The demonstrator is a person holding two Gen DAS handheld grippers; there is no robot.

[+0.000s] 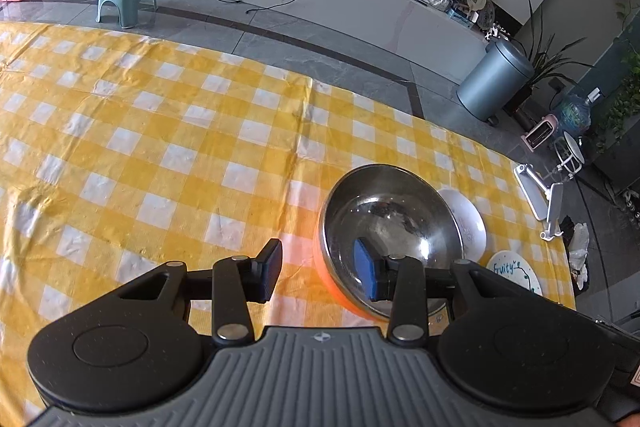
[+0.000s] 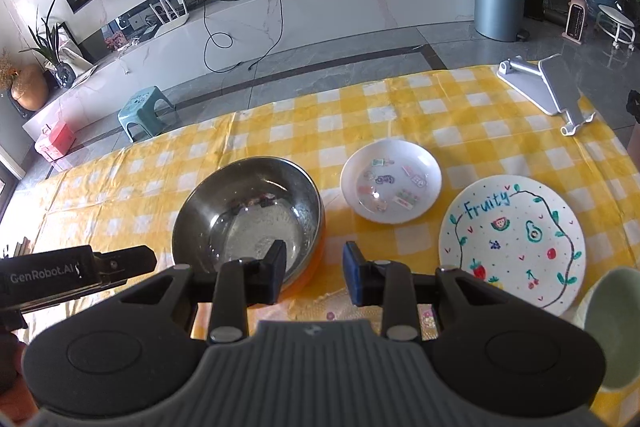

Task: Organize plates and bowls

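On the yellow checked tablecloth [image 2: 304, 131] stand a steel bowl [image 2: 248, 211], a small white dish [image 2: 390, 181] with stickers and a plate [image 2: 512, 243] with painted fruit, in 1 row from left to right. The left gripper [image 1: 318, 269] has its fingers apart on both sides of the bowl's near rim. The right gripper [image 2: 316, 273] is also apart, holding nothing, above the bowl's right edge. A pale green cup [image 2: 612, 327] stands just beside the plate.

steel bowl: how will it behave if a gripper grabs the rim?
The steel bowl looks thin-walled and shiny, so probably light, rigid and slippery. Its rounded sides suggest it may rock or tilt under a one-sided rim pinch. Likely not fragile, unlike the plate.
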